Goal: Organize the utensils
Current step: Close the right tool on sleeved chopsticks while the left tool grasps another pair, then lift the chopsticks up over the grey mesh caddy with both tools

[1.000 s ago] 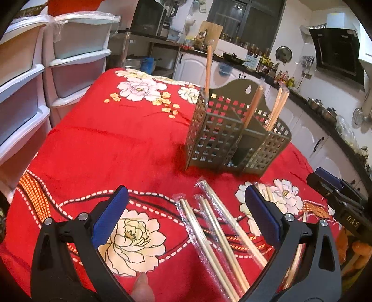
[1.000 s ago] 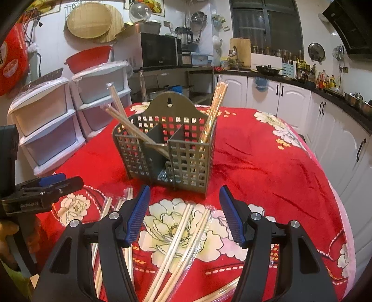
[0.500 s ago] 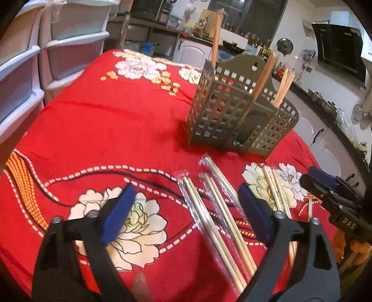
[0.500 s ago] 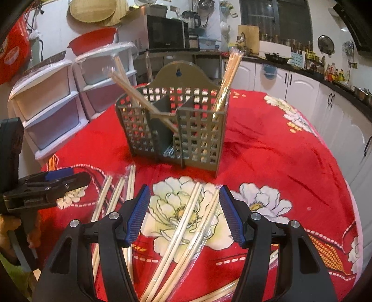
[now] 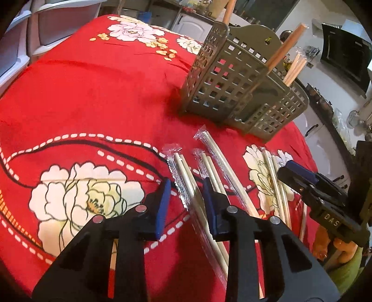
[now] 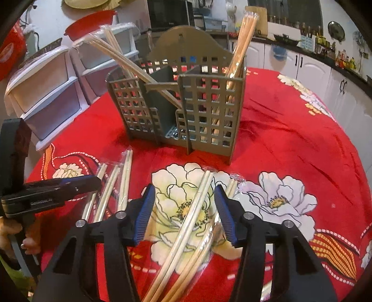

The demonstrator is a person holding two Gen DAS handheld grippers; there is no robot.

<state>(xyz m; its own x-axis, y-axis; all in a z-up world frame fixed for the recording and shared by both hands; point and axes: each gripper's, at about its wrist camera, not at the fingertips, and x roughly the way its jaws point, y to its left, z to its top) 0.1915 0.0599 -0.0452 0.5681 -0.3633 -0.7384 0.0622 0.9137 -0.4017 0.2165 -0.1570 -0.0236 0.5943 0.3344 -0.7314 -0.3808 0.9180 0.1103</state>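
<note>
Kitchen, red floral tablecloth [image 5: 97, 88], wrapped chopsticks [image 6: 193, 209]

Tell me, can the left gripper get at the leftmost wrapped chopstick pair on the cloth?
Probably yes. The left gripper is open and low, straddling the wrapped chopstick pair, with nothing lying over it.

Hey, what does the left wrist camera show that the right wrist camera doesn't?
Only the left wrist view shows the left gripper with its fingers around a wrapped chopstick pair on the cloth, and a black range hood at upper right.

Only the right wrist view shows the right gripper open over another wrapped pair, plus the microwave and red basin behind.

Both show the grey holder with chopsticks standing in it, the red flowered cloth, and loose wrapped pairs lying in front of it.
</note>
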